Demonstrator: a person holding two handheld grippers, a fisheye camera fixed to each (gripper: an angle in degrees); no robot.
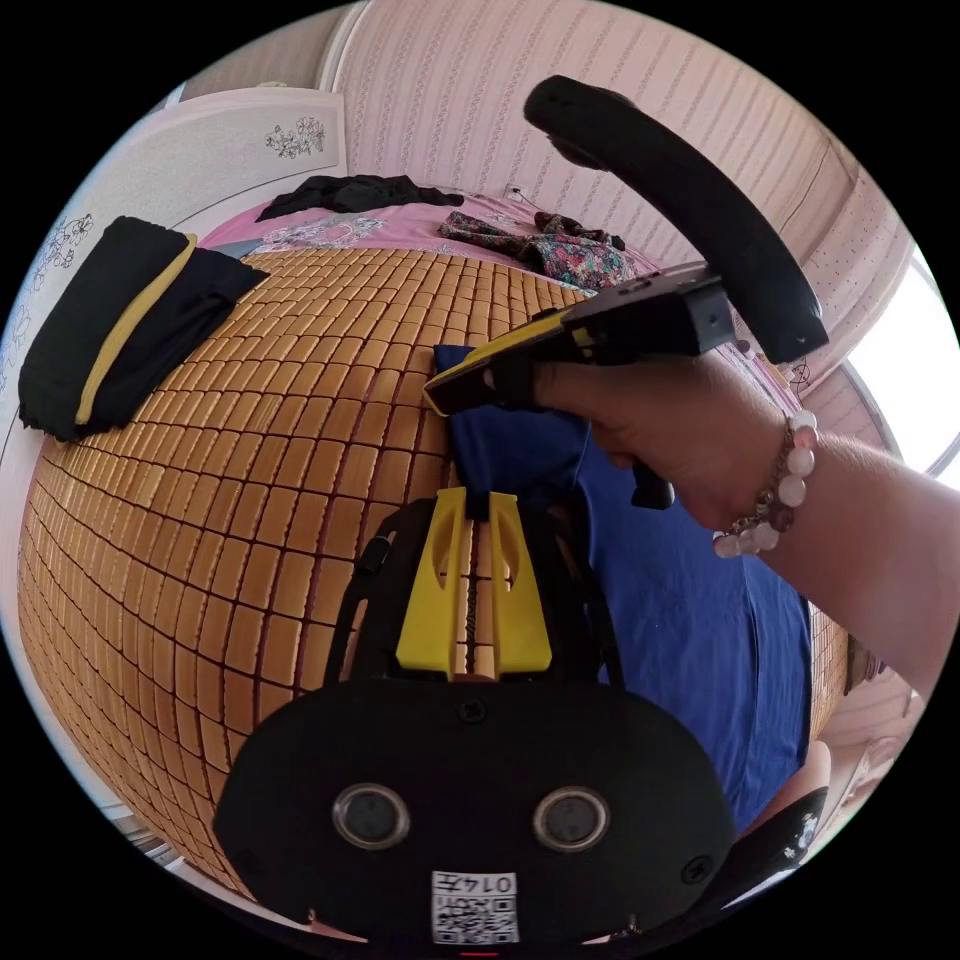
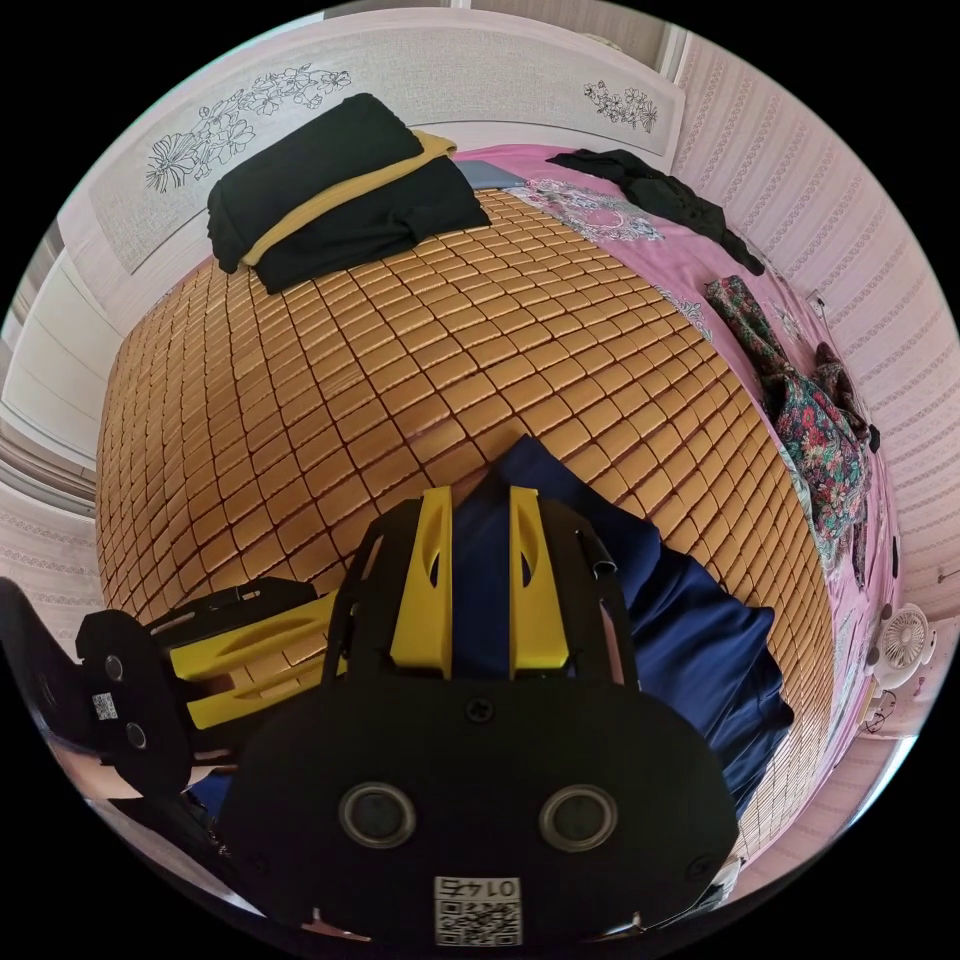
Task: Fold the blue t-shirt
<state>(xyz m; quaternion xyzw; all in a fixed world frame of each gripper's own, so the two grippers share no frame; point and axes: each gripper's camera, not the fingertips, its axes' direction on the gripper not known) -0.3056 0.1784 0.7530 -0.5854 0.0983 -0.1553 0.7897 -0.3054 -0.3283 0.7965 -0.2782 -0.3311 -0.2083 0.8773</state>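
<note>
A: OK, where's the blue t-shirt (image 1: 690,620)?

B: Spread on the woven bamboo mat (image 1: 250,480) that covers the bed, toward the mat's edge nearest the person. In the right gripper view it lies bunched in loose folds, one corner reaching up between that gripper's yellow fingers (image 2: 535,590).

A: Right gripper (image 2: 480,500) state?

B: Narrow gap, blue cloth in it. Can't tell if both fingers press on it. In the left gripper view a hand (image 1: 690,430) with a bead bracelet (image 1: 785,490) holds that gripper low over the shirt's top edge.

A: Left gripper (image 1: 478,500)?

B: Fingers close together, narrow slot, bare mat showing between them. Tips sit right at the shirt's edge; grip unclear.

A: Anything else?

B: Folded black-and-yellow clothes (image 2: 340,190) at the mat's far corner, a black garment (image 2: 660,195) and a floral garment (image 2: 810,410) on the pink sheet (image 2: 600,215), a small fan (image 2: 900,640) off the bed's side.
</note>
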